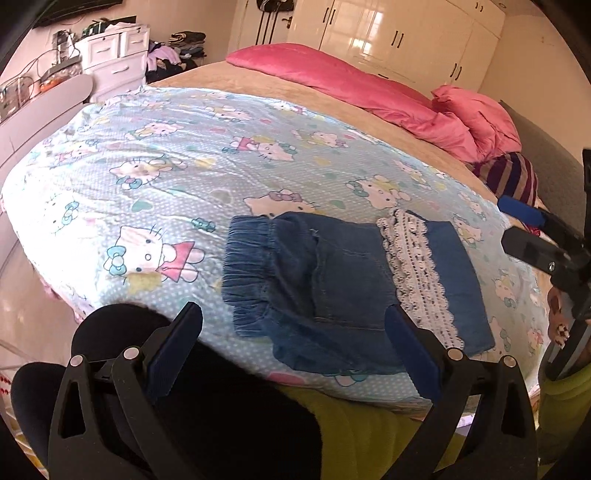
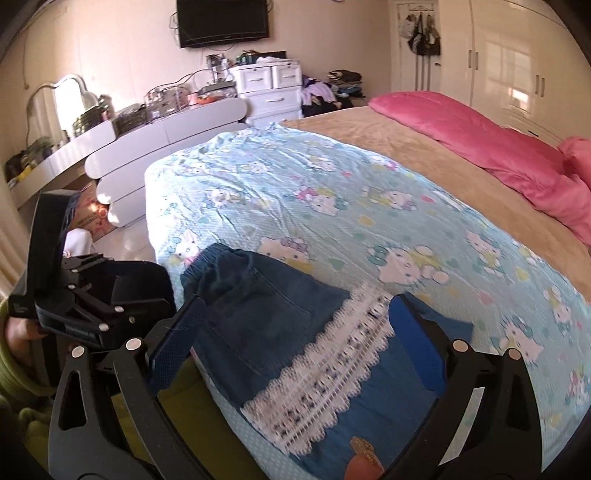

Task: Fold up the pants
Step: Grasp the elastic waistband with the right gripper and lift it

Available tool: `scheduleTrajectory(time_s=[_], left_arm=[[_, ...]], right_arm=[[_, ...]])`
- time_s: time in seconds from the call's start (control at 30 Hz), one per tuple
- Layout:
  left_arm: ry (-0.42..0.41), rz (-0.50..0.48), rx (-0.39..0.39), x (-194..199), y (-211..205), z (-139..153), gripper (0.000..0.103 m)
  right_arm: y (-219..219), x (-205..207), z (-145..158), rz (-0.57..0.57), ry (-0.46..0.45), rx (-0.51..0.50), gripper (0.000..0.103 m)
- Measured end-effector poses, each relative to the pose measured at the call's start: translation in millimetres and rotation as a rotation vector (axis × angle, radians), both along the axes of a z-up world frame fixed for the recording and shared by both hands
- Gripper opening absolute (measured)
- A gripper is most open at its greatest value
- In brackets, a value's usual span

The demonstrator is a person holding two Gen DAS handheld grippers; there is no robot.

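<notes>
Left tongs: black linkage arms, blue textured pads, spread wide, holding nothing, above the near bed edge. Right tongs: same build, likewise spread wide and empty, framing the pants without visible contact.

Pants: small denim pair, folded, lying flat on the sheet near the bed's front edge. The gathered elastic waistband points left; a stitched back pocket shows at centre; a white lace band with scalloped edges crosses the lighter blue leg end.

Sheet: light blue, dotted, cartoon-cat print, slightly wrinkled. Beyond it lie a tan blanket and a pink quilt, bunched at the right.

The left view alone shows a striped pillow. The right view alone shows a wall television and a mirror.
</notes>
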State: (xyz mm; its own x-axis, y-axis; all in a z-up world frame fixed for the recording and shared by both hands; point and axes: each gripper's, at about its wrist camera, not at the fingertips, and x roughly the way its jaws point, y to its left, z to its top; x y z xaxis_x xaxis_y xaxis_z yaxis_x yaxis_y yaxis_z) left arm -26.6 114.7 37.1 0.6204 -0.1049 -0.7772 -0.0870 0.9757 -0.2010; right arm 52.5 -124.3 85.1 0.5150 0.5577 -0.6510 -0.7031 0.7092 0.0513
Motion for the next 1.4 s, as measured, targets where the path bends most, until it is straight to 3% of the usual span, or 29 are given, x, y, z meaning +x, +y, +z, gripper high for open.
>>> scheduleTrajectory(time_s=[0.33, 0.47, 0.73, 0.8, 0.83, 0.87, 0.9, 1.03, 1.13, 1.2, 1.23, 1.33, 1.4], left_arm=[[0.049, 0.052, 0.018, 8, 24, -24, 0.098], [0.070, 0.057, -0.019, 12, 33, -36, 0.098], [0.067, -0.024, -0.110, 25, 29, -56, 0.097], [0.075, -0.034, -0.115, 29, 28, -61, 0.090], [0.074, -0.043, -0.107, 31, 26, -63, 0.083], [0.080, -0.053, -0.130, 33, 26, -66, 0.068], [0.091, -0.063, -0.175, 36, 27, -71, 0.062], [0.091, -0.070, -0.177, 40, 26, -77, 0.059], [0.090, -0.074, -0.183, 42, 27, -79, 0.059], [0.091, -0.075, -0.178, 44, 27, -80, 0.059], [0.092, -0.075, -0.179, 44, 27, -81, 0.059], [0.091, -0.076, -0.181, 46, 27, -82, 0.059], [0.087, -0.075, -0.185, 46, 28, -81, 0.060]], right_arm=[[51, 26, -17, 0.096, 0.046, -0.075, 0.094], [76, 39, -29, 0.168, 0.084, -0.111, 0.094], [130, 65, -62, 0.316, 0.167, -0.199, 0.094], [143, 69, -69, 0.357, 0.187, -0.224, 0.094], [148, 71, -72, 0.371, 0.191, -0.232, 0.094], [153, 73, -75, 0.392, 0.201, -0.240, 0.094], [160, 75, -79, 0.414, 0.211, -0.252, 0.094], [178, 78, -92, 0.498, 0.267, -0.271, 0.094], [190, 83, -108, 0.548, 0.325, -0.284, 0.083], [195, 86, -119, 0.581, 0.394, -0.258, 0.065], [196, 85, -122, 0.592, 0.407, -0.247, 0.061], [195, 79, -122, 0.595, 0.355, -0.239, 0.054], [189, 78, -116, 0.579, 0.339, -0.214, 0.040]])
